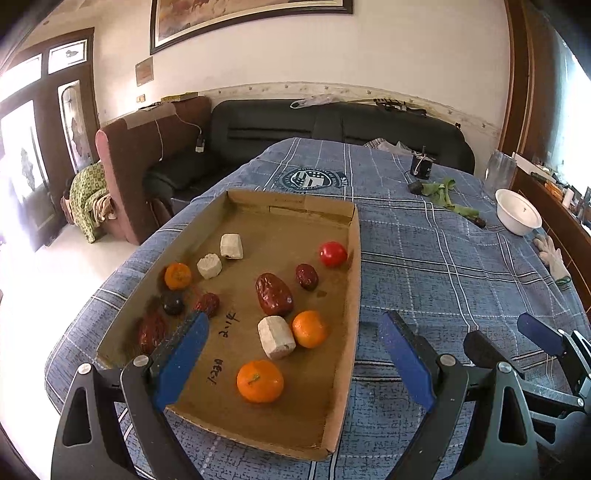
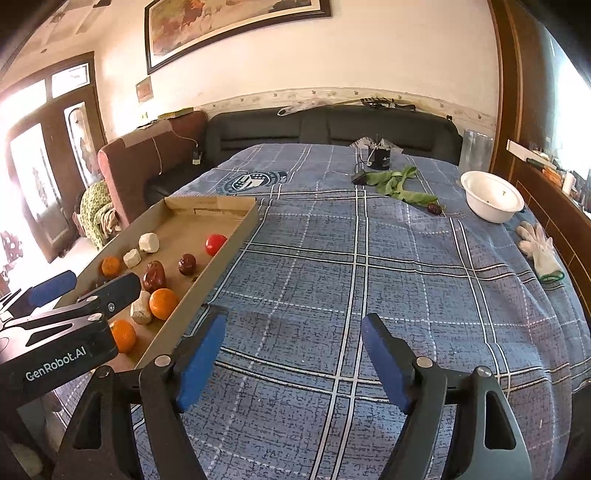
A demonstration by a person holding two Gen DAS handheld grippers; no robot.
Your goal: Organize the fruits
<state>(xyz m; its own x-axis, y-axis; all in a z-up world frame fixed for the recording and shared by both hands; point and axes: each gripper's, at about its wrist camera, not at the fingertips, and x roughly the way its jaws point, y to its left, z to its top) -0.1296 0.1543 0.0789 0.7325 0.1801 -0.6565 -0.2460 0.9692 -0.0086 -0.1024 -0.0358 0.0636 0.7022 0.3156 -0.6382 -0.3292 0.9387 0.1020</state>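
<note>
Oranges (image 1: 260, 381), dates (image 1: 274, 298) and a red tomato (image 1: 332, 254) are spread inside the cardboard tray (image 1: 352, 295) at the left. The left gripper (image 1: 295, 332) is held released above them. The right gripper (image 2: 293, 334) is likewise spread, empty, over the plaid blanket (image 2: 406, 277). A white bowl (image 2: 491, 201) is seen far right.

A home living room; dark sofa (image 2: 328, 129), framed painting (image 2: 229, 29), wooden door (image 2: 48, 177).

Blue plaid cloth (image 2: 369, 258) with white lines; brown cardboard tray (image 1: 352, 280) holding orange tangerines (image 1: 259, 381) (one red tomato (image 1: 332, 254)); white bowl (image 2: 491, 201).
</note>
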